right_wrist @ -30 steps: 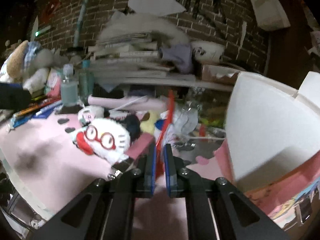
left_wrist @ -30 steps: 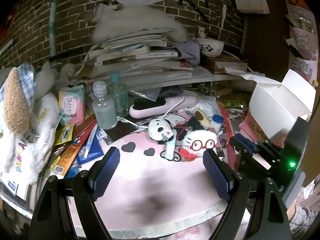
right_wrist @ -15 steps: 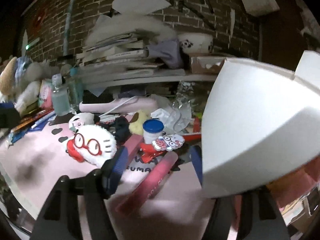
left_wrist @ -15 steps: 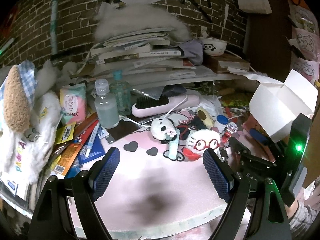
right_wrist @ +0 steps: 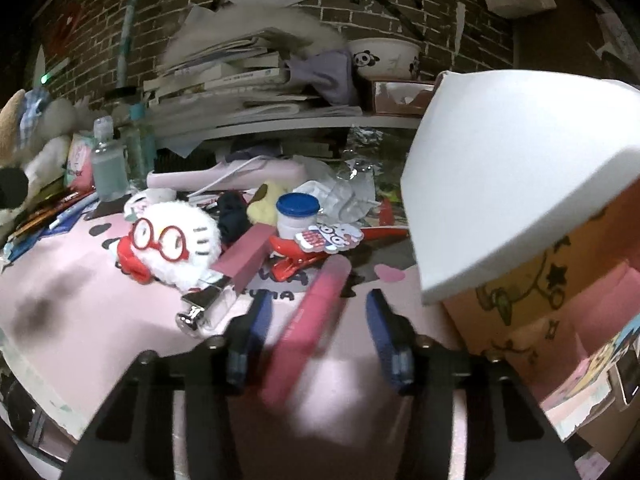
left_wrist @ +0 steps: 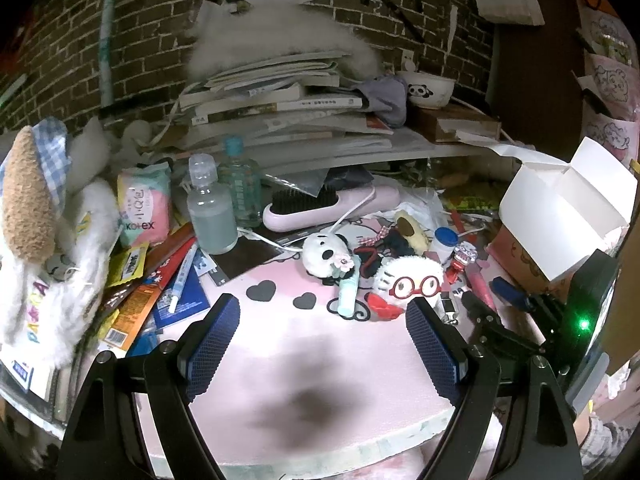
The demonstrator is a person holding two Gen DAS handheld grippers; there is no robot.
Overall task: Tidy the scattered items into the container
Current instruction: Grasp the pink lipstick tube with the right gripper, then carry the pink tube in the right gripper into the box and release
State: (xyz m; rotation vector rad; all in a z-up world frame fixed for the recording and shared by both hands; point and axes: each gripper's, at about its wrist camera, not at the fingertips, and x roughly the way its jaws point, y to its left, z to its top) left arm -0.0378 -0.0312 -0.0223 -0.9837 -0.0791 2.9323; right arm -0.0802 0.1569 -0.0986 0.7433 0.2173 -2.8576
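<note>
My right gripper point(right_wrist: 318, 320) hovers low over the pink mat point(right_wrist: 100, 304), its jaws closing. A pink tube point(right_wrist: 316, 300) lies between the pads, with a gap on each side. In the left wrist view this gripper point(left_wrist: 496, 300) sits at the right, in front of the white open box point(left_wrist: 560, 208). The box point(right_wrist: 500, 168) looms just right of it. A white plush with red glasses point(right_wrist: 176, 240), a red clip point(right_wrist: 296, 260) and a blue-capped jar point(right_wrist: 298, 212) lie just beyond. My left gripper point(left_wrist: 322, 336) stands open over bare mat, holding nothing.
A panda plush point(left_wrist: 324, 252), a mint tube point(left_wrist: 347, 296) and a pink hairbrush point(left_wrist: 332, 208) lie behind. Two bottles point(left_wrist: 212, 216), packets and pens crowd the left. Stacked books point(left_wrist: 280, 108) fill a shelf at the back. A pink-and-yellow carton point(right_wrist: 560, 300) stands under the box.
My right gripper, shut one second ago, opened wide and has narrowed again, with the pink tube now between its pads. It has shifted slightly. The left gripper has not moved.
</note>
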